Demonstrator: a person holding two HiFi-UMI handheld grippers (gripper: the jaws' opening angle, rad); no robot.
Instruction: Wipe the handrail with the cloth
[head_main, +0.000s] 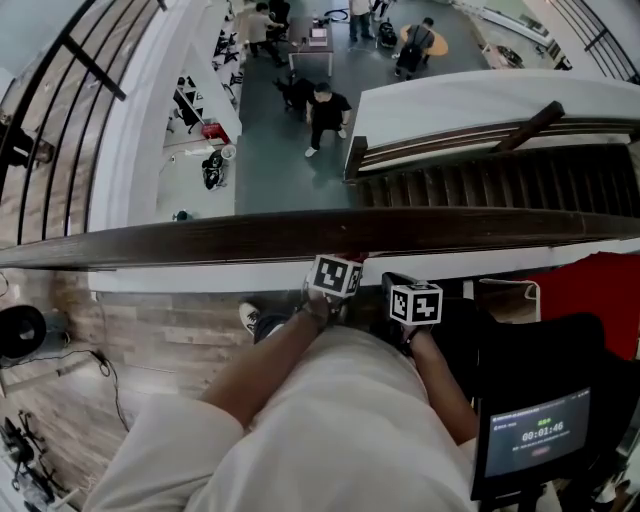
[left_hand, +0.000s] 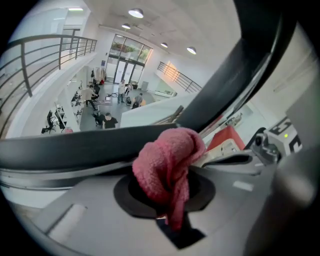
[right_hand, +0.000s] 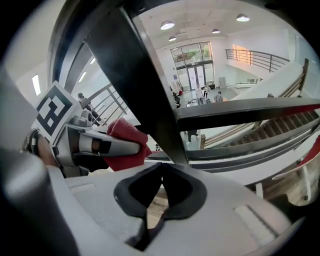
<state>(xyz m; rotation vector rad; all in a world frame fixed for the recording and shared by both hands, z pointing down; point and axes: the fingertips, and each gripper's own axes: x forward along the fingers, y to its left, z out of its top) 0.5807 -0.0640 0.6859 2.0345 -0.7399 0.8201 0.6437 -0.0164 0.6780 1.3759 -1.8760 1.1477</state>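
A dark wooden handrail (head_main: 200, 240) runs across the head view, right in front of me. My left gripper (head_main: 342, 268) sits just below it, shut on a red cloth (left_hand: 167, 165) that bunches up between its jaws. In the left gripper view the cloth reaches up to the rail's (left_hand: 75, 145) underside. My right gripper (head_main: 408, 295) hangs beside it on the right, jaws shut with nothing between them (right_hand: 161, 186). The right gripper view shows the left gripper's marker cube (right_hand: 50, 112) and the cloth (right_hand: 125, 137) close by on the left, and the rail (right_hand: 250, 107) ahead.
Beyond the rail is an open drop to a lower floor with several people (head_main: 327, 115). A staircase (head_main: 500, 180) descends at the right. A dark baluster (right_hand: 145, 85) rises close in front. A screen with a timer (head_main: 540, 435) is at lower right, a black fan (head_main: 20, 330) at left.
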